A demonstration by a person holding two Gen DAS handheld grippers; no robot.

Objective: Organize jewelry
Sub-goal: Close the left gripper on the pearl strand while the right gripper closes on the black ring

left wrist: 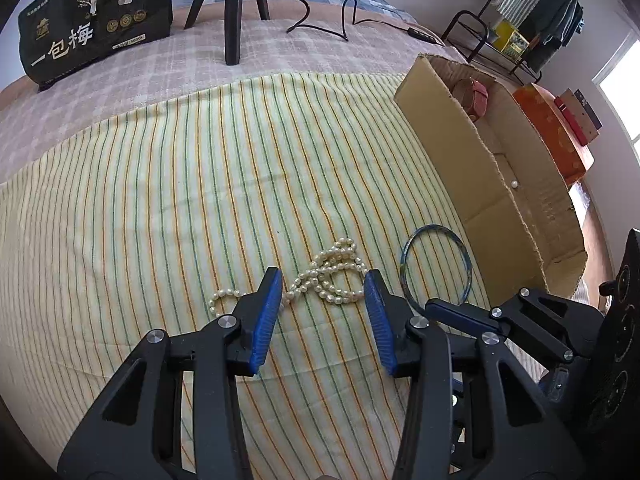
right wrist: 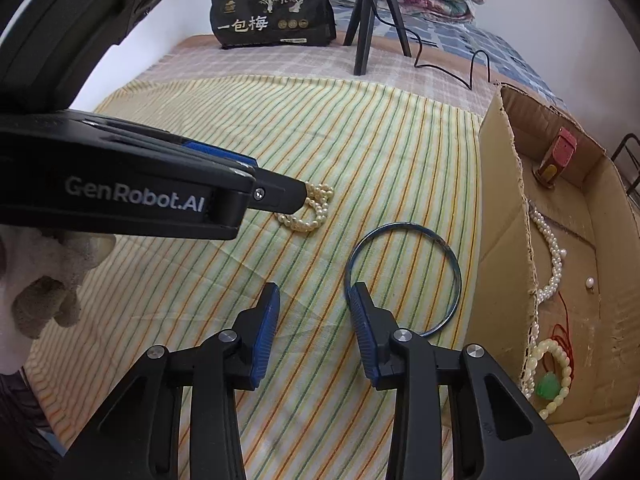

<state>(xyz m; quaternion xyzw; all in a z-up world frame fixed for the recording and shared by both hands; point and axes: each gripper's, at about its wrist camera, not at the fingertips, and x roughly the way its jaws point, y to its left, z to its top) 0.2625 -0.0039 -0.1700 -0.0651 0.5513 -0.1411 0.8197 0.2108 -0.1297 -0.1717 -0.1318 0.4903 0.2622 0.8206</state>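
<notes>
A tangled pearl necklace (left wrist: 320,278) lies on the striped cloth (left wrist: 160,200). My left gripper (left wrist: 323,280) is open with its blue pads on either side of the pearls; it also shows from the side in the right wrist view, its fingertip (right wrist: 294,196) over the pearl necklace (right wrist: 310,212). A thin blue bangle (right wrist: 404,276) lies flat to the right of the pearls. My right gripper (right wrist: 316,292) is open and empty, its right pad at the bangle's left rim. The bangle also shows in the left wrist view (left wrist: 438,266).
An open cardboard box (right wrist: 500,208) stands to the right, holding a pearl string (right wrist: 554,252), a bead bracelet with a green stone (right wrist: 554,380) and a red watch (right wrist: 558,154). A black bag (right wrist: 274,12) and a tripod (right wrist: 364,36) stand at the back.
</notes>
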